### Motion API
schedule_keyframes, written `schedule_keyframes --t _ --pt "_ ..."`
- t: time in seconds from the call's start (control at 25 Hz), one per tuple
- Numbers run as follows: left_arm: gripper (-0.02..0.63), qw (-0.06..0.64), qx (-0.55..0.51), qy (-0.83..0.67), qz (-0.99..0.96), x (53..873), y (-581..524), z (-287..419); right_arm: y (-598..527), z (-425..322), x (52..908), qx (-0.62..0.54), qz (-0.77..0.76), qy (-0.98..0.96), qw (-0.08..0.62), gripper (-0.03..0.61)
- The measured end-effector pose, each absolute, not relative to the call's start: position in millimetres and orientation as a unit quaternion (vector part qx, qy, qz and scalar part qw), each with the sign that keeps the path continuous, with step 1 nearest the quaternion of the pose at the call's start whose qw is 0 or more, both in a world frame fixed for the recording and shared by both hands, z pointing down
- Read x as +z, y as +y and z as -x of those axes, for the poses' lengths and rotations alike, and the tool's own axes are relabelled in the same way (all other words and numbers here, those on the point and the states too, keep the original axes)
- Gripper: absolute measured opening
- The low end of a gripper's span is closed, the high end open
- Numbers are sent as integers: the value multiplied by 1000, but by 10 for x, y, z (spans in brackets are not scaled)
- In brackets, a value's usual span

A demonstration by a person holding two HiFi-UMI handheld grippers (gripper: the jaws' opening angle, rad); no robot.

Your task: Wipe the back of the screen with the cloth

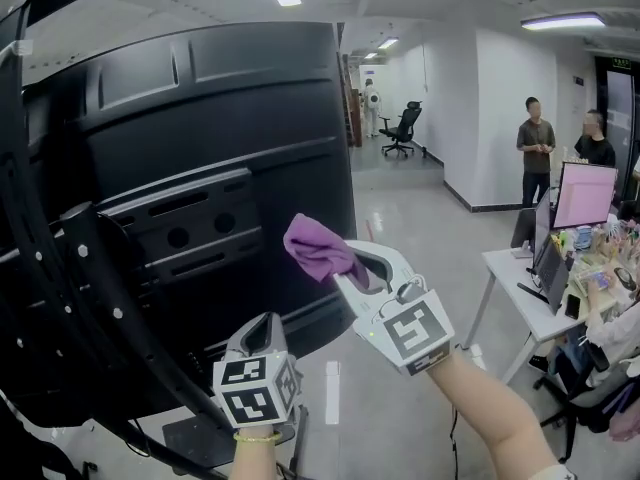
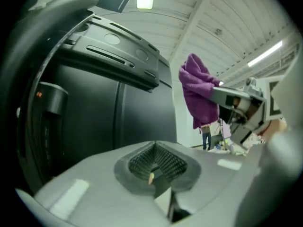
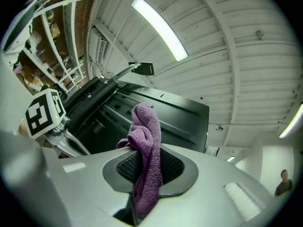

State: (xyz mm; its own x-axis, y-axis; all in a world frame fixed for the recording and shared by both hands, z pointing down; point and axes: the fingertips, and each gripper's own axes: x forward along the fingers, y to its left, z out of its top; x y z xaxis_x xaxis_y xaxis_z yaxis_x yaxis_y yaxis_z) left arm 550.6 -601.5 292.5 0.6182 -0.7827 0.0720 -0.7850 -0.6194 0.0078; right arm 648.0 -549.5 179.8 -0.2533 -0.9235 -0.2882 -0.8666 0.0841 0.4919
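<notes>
The black back of a large screen [image 1: 200,168] on a wheeled stand fills the left of the head view. My right gripper [image 1: 352,268] is shut on a purple cloth [image 1: 316,248], which bunches out past its tips close to the screen's right edge, a little off the panel. The cloth [image 3: 144,155] stands pinched between the pads in the right gripper view, with the screen's back [image 3: 156,112] beyond it. My left gripper [image 1: 262,330] is lower, near the screen's bottom edge, shut with nothing in it [image 2: 154,167]. The cloth [image 2: 199,96] hangs to its right there.
The stand's black struts [image 1: 90,298] and base plate [image 1: 215,438] lie below the screen. To the right are a white desk [image 1: 525,288] with a pink-lit monitor [image 1: 585,196], two people [image 1: 536,148] standing by the wall, and an office chair [image 1: 403,128] down the corridor.
</notes>
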Motion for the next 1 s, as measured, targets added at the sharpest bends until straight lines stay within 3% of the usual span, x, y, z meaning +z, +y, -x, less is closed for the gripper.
schedule_keyframes --t 0.36,0.64,0.8,1.0 --pt "8 -51 71 -527 -845 2341 -6486 -5287 -6401 -6632 249 -455 -581 -666 105 60" --pt "8 -43 56 -574 -816 2303 -6595 -5217 -6700 -6695 -559 -530 -581 -606 122 60" --pt "8 -30 38 -591 -806 2368 -6627 -5172 -6796 -6693 -592 -538 -584 -595 125 58" --pt "8 -20 16 -602 -798 2445 -6618 -5170 -6779 -6496 37 -531 -550 -628 148 58"
